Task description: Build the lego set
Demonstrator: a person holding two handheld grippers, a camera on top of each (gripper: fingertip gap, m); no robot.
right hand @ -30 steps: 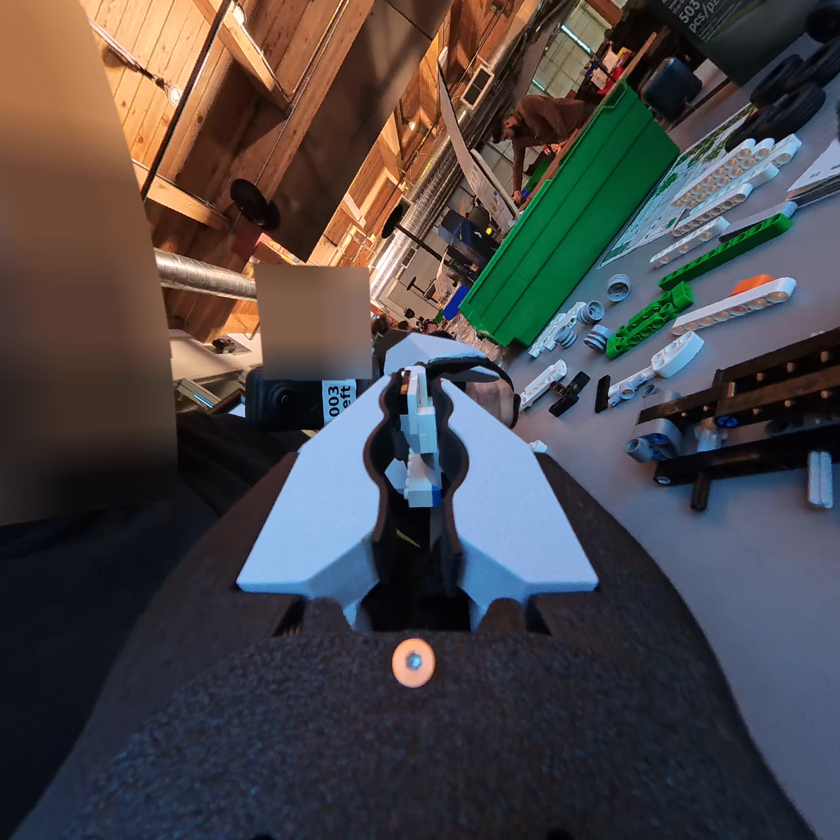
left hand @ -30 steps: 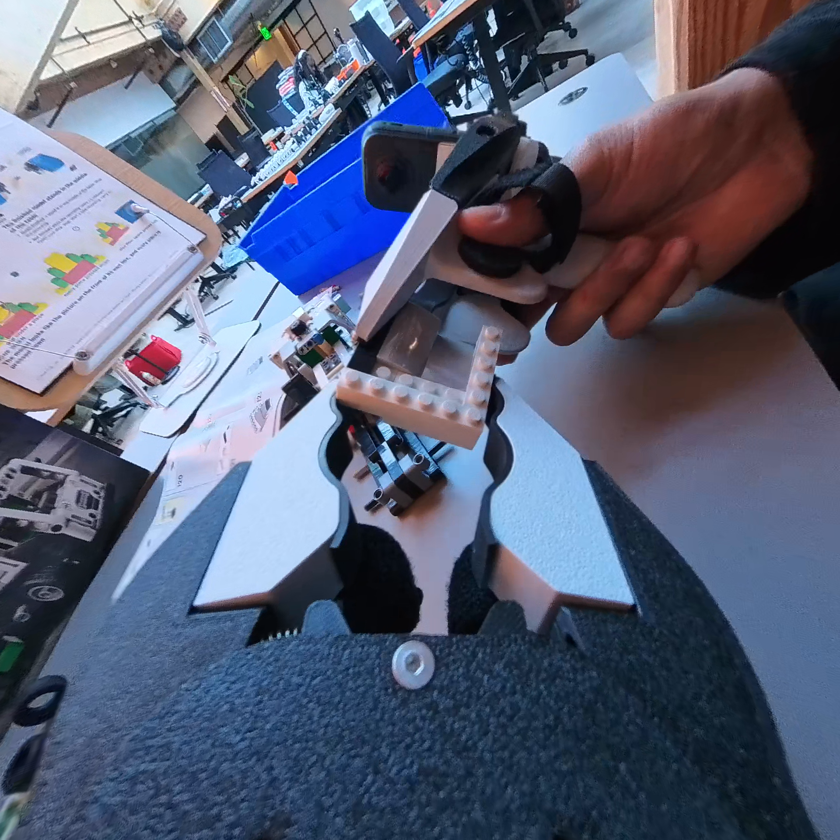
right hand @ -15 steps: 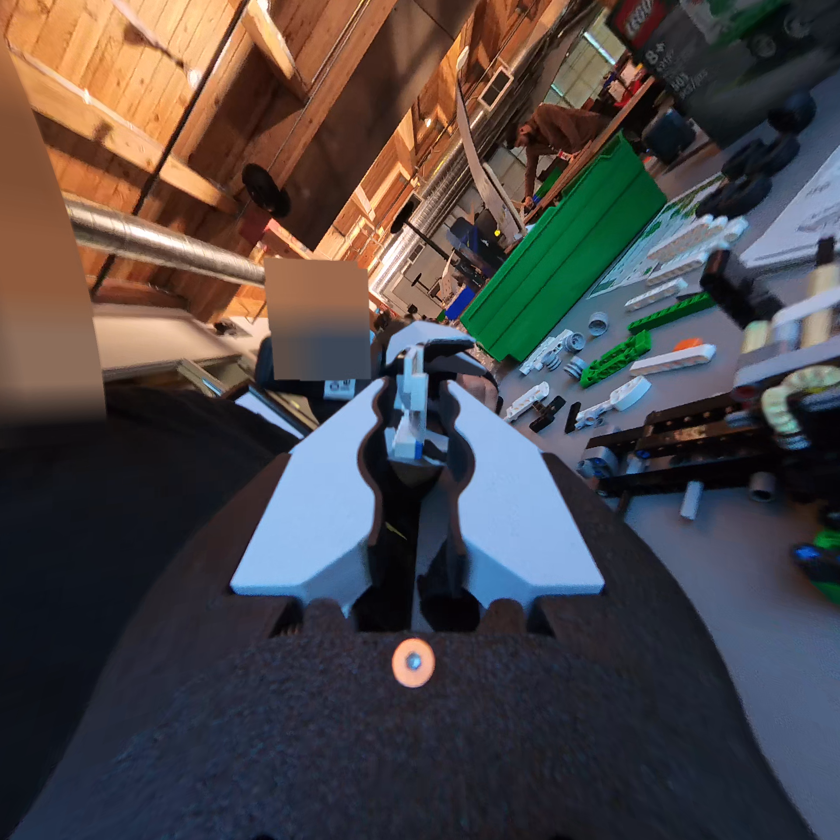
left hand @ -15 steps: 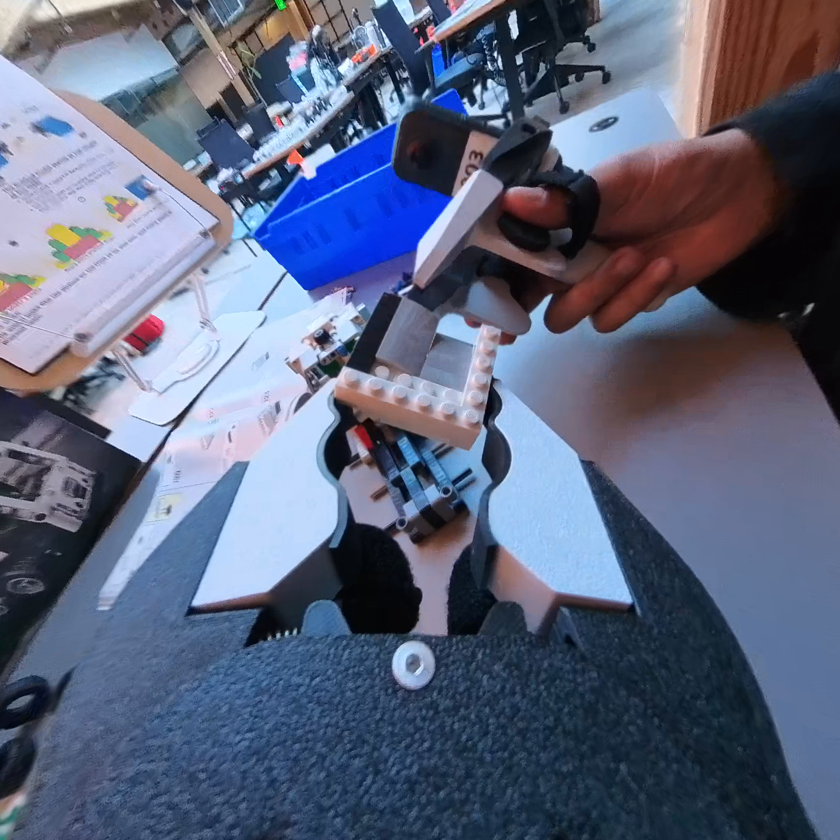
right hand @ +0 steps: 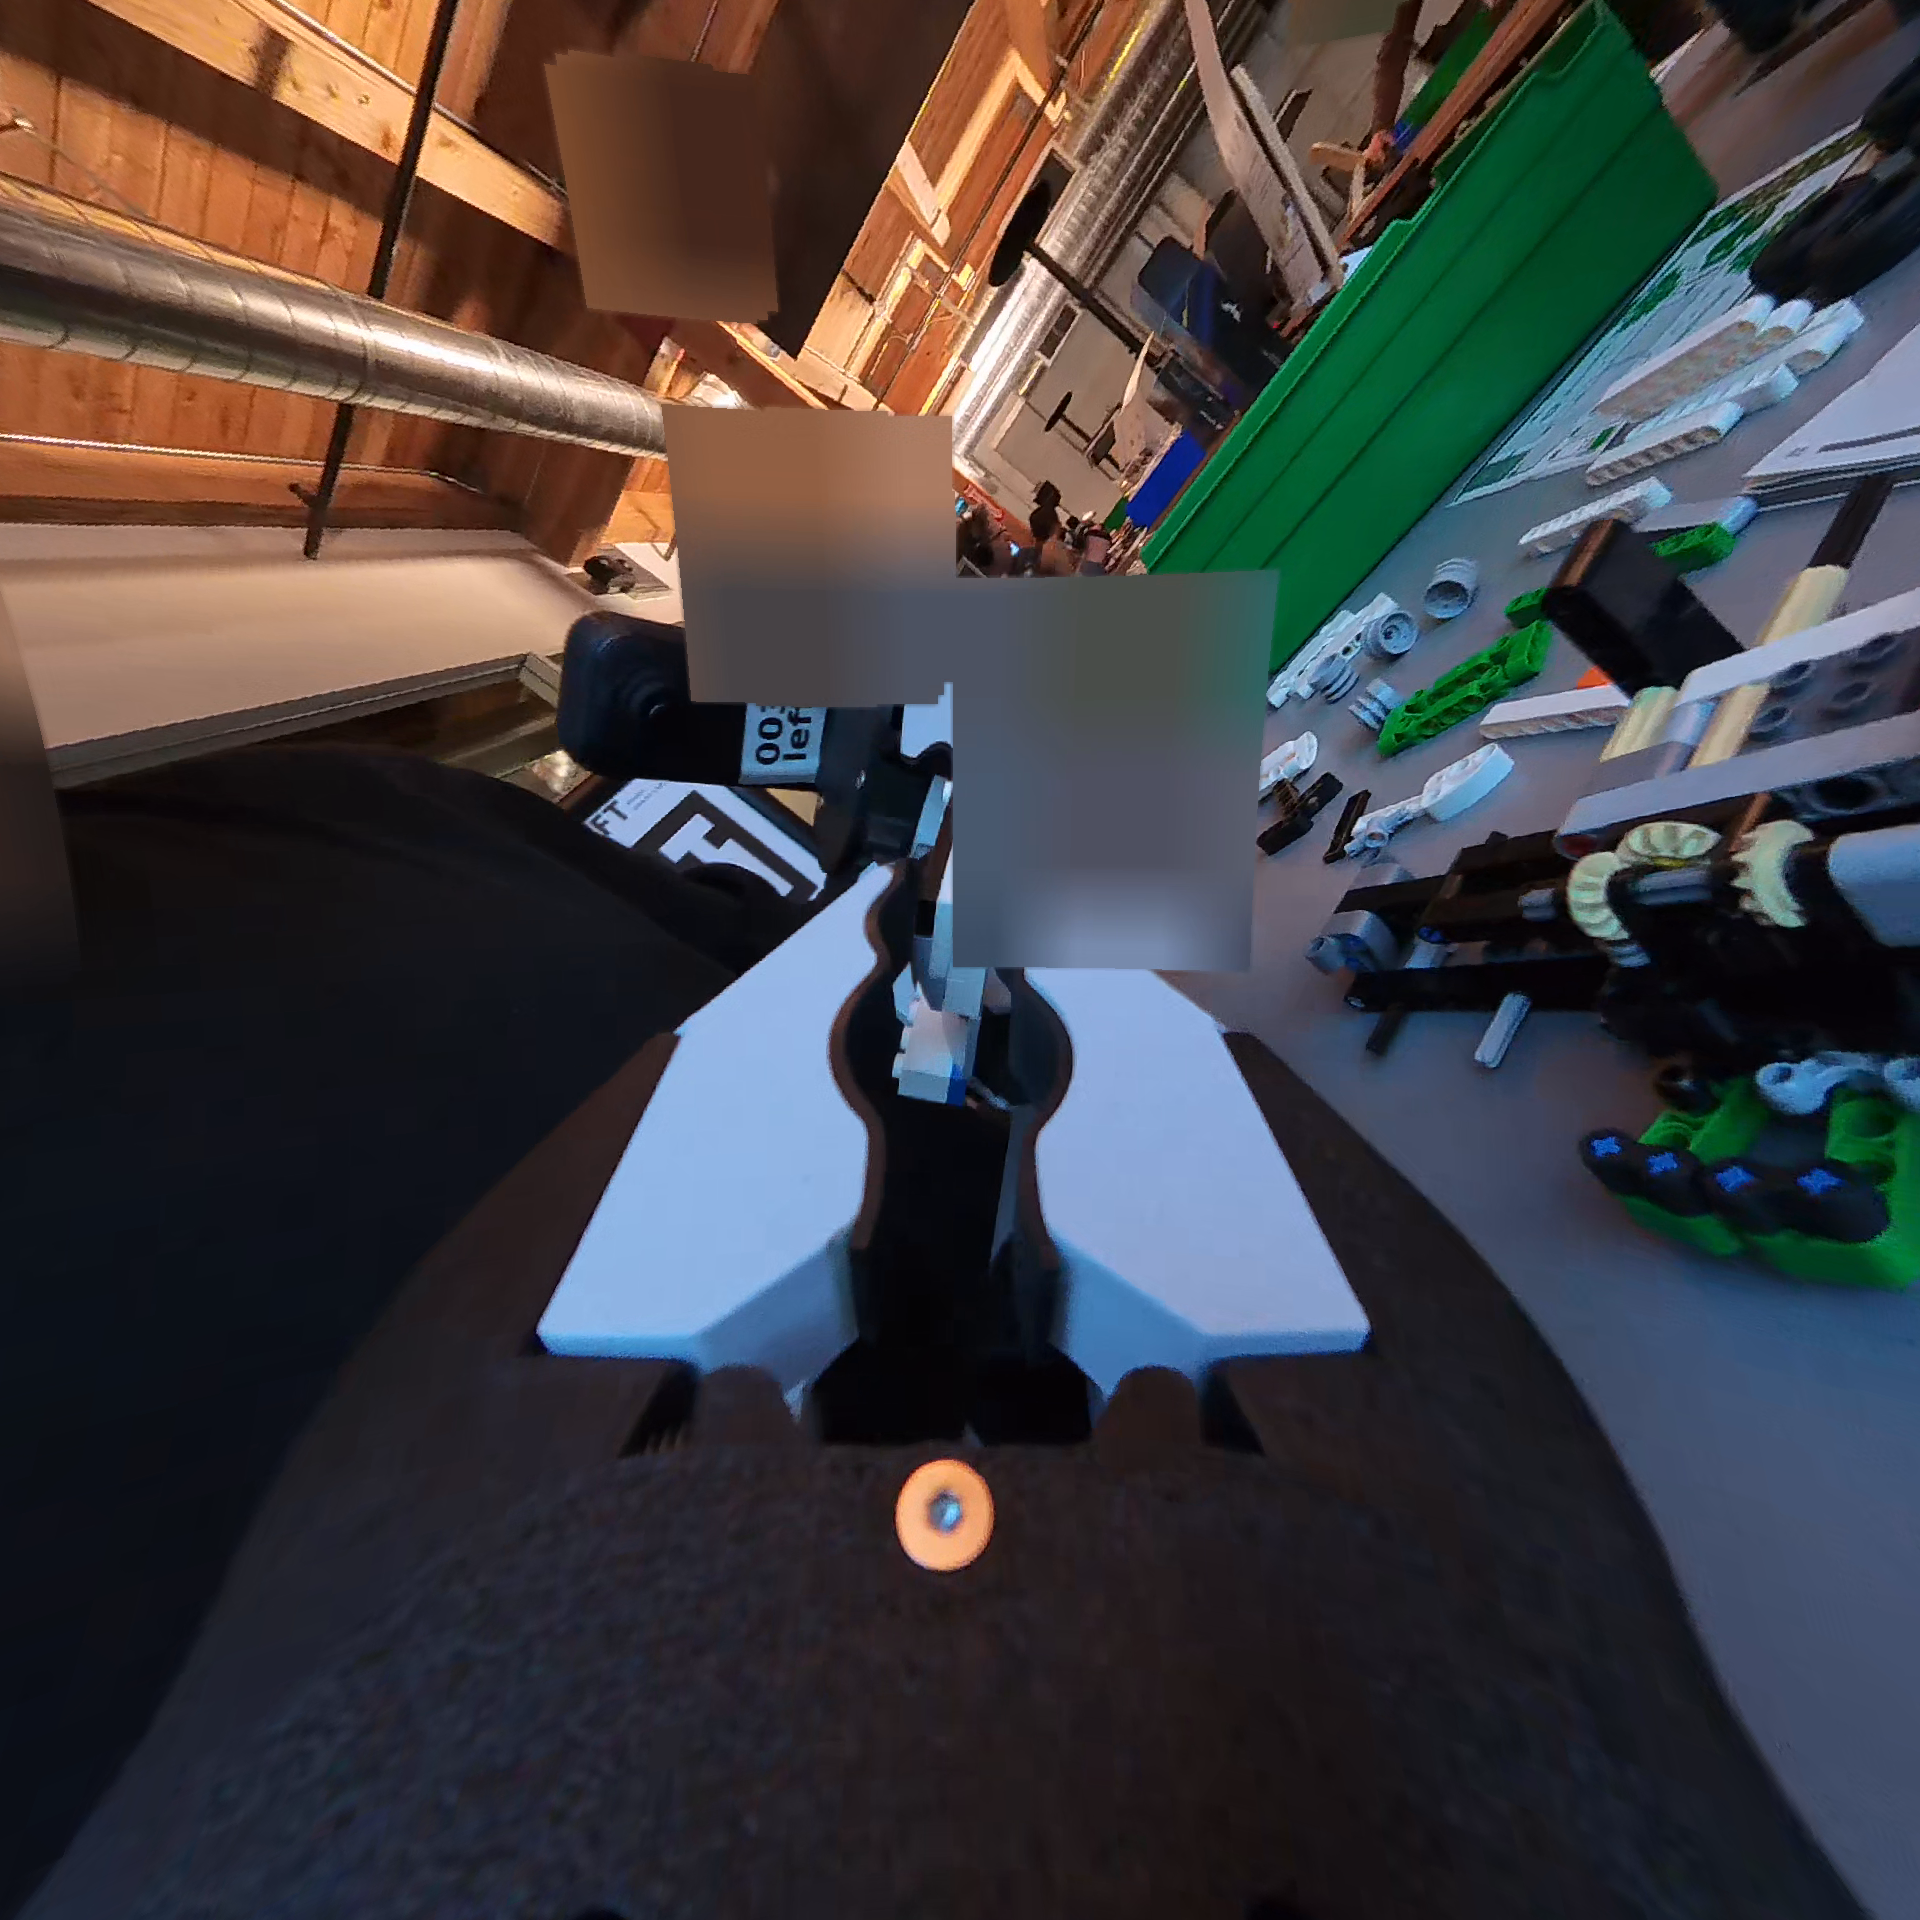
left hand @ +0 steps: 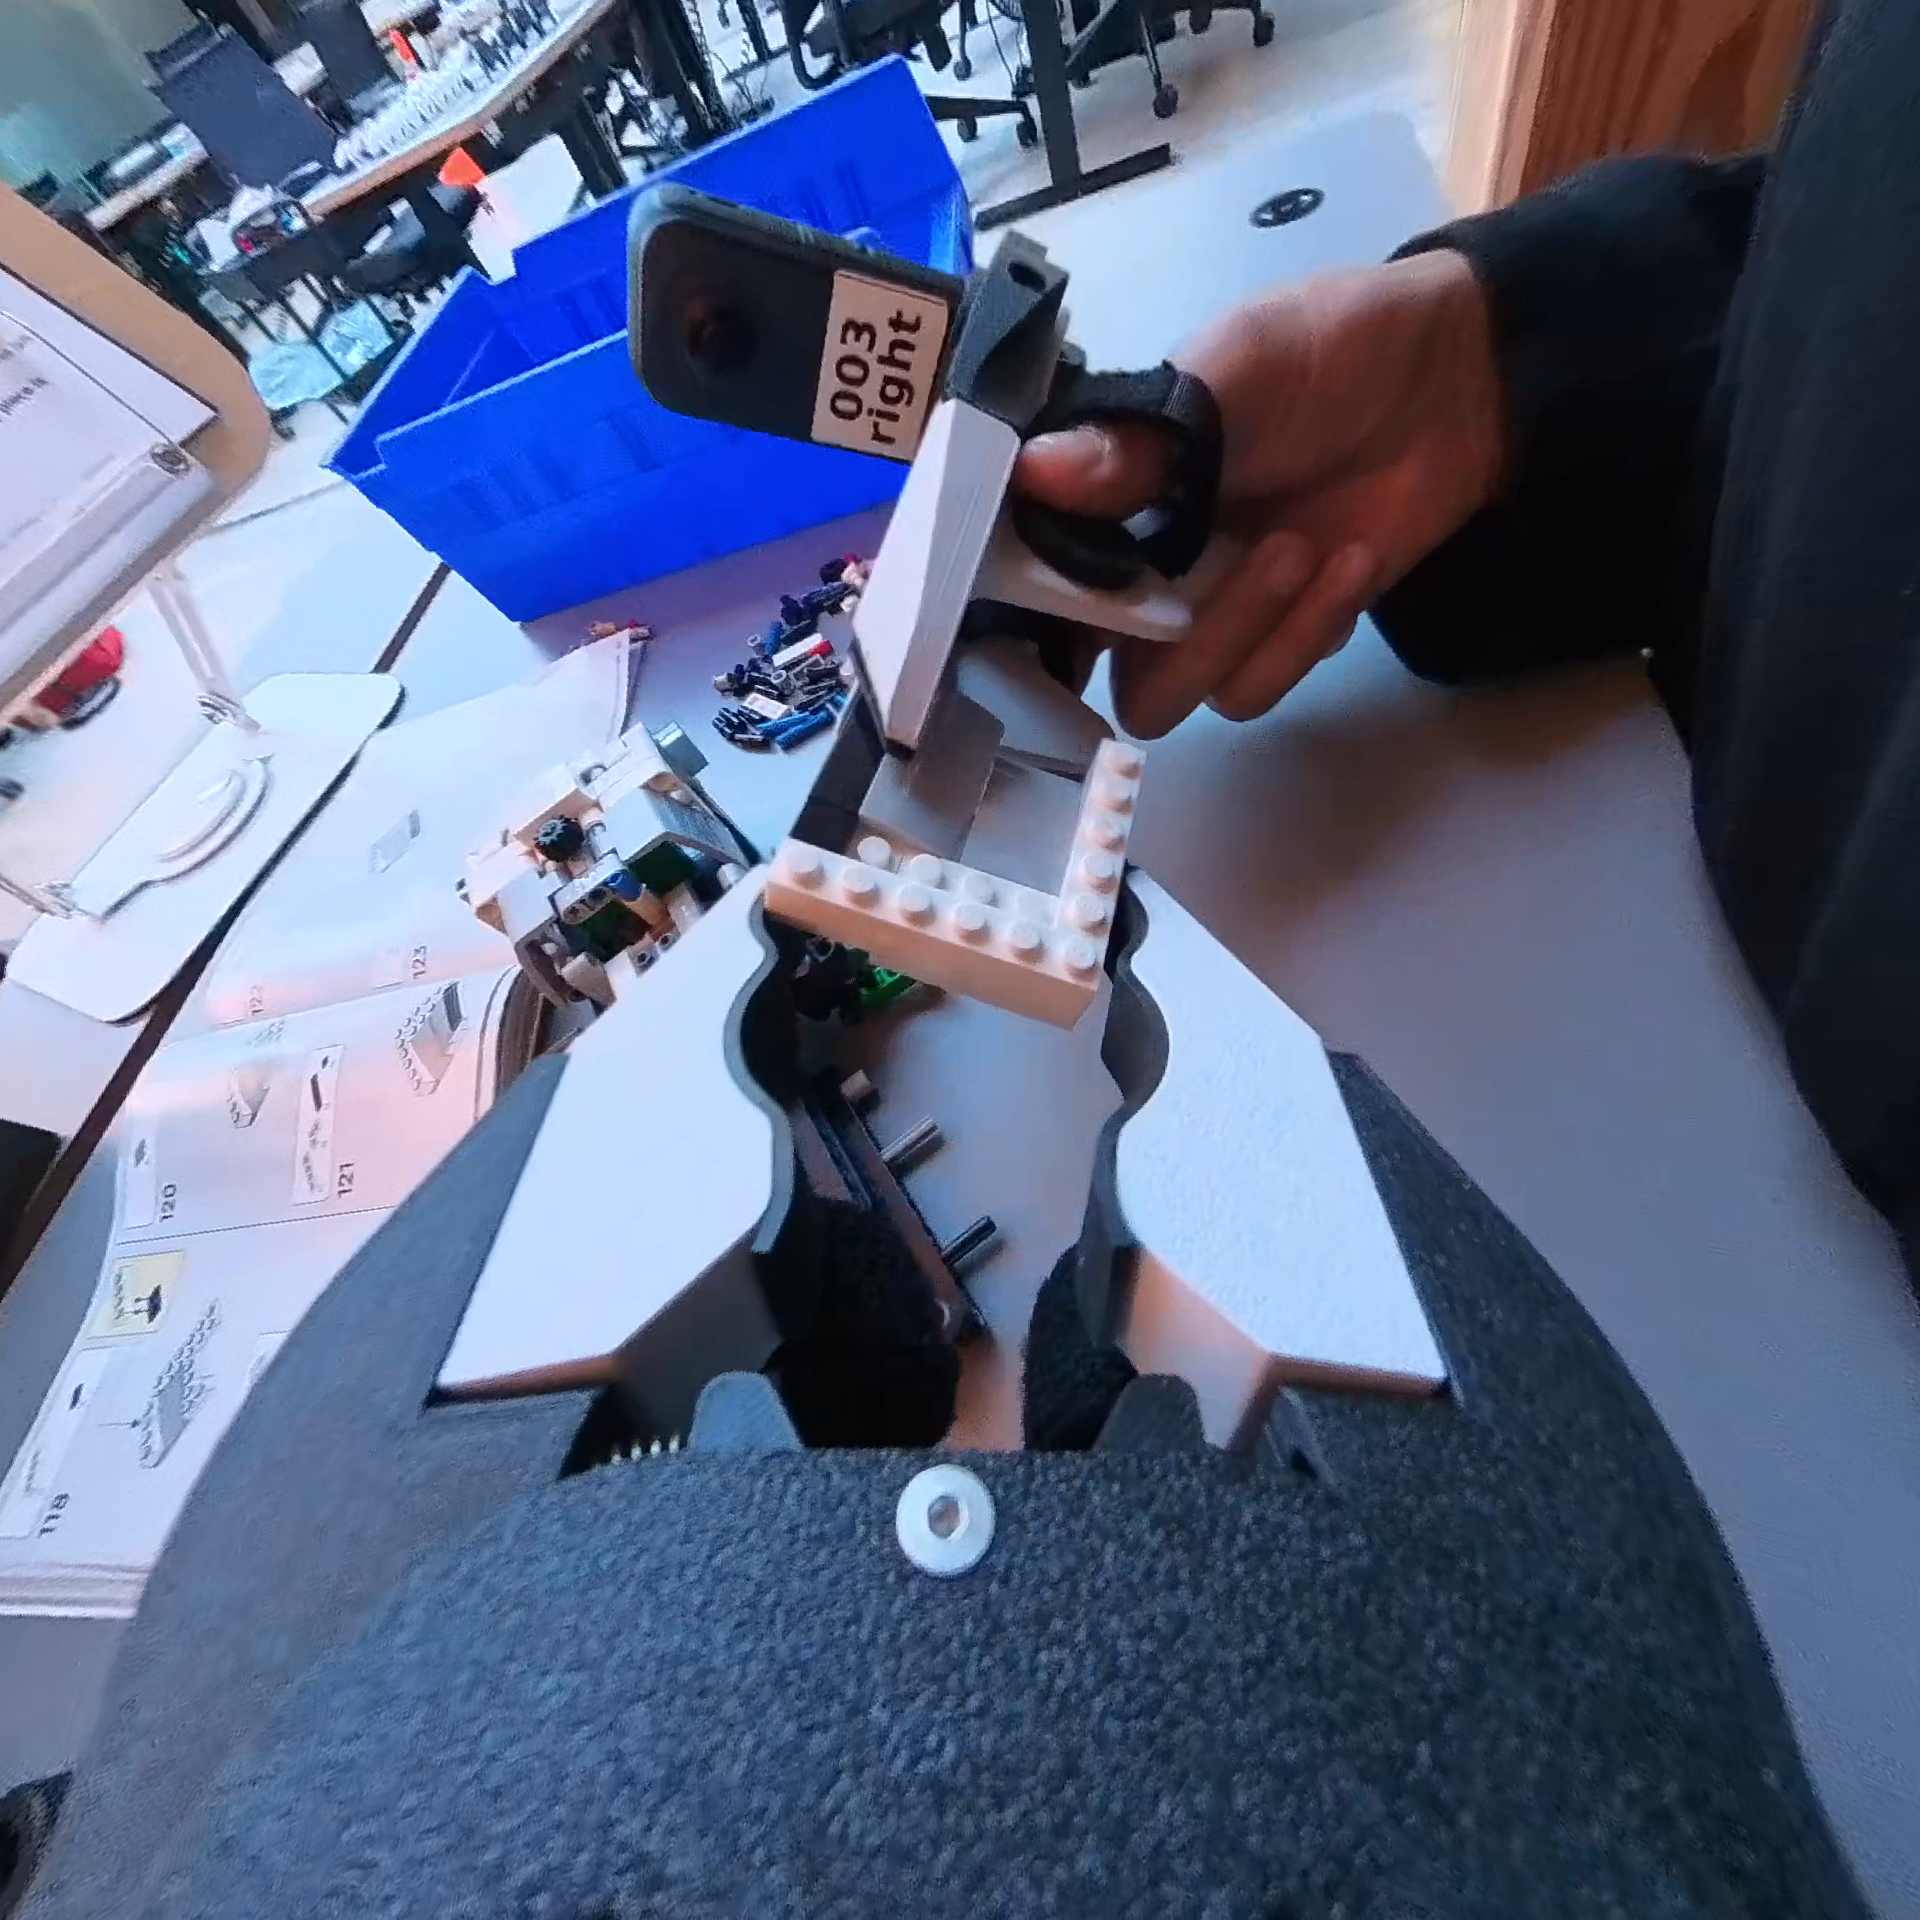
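My left gripper is shut on a white L-shaped lego frame, clamped across its width at the fingertips and held above the table. Grey flat pieces sit on the frame's far side. My right gripper, held in a hand, comes down from above and grips that far side. In the right wrist view the right gripper is shut on a white and blue edge of the assembly. A blurred patch hides its right fingertip. The left gripper's camera shows beyond.
A blue bin, loose small pieces, a part-built white model and an open instruction booklet lie left. A green bin, loose beams, a black geared chassis and a green part lie right. The grippers are tip to tip, or close to it.
Both grippers have kept their hold on the frame and moved together over the table. The booklet and white model now sit closer in the left view; the geared chassis has come into the right view.
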